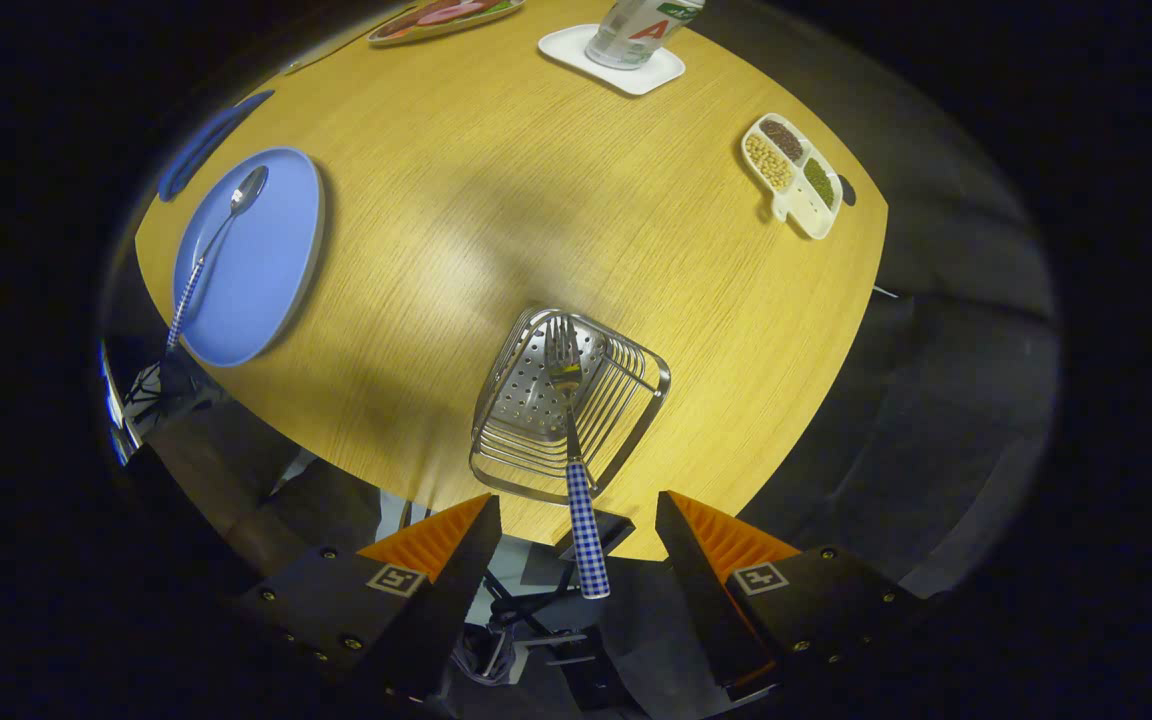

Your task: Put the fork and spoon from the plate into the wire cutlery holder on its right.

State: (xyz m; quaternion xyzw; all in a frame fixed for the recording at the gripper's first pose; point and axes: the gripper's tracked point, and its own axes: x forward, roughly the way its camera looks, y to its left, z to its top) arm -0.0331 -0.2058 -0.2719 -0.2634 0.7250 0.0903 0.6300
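Fork (570, 420): lodged in wire cutlery holder (636, 425) at the tabletop's (496, 200) near edge, handle apparently free. Gripper (576, 525): wide open, empty. Next: spoon (221, 235) on plate (276, 260), far-left edge.

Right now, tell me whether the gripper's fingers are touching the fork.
Apart. The gripper view shows the gripper open, with clear gaps either side of the fork handle, which rests in the wire cutlery holder.

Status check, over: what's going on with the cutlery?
Gripper fingers open, holding nothing. Fork in wire holder. Spoon on blue plate.
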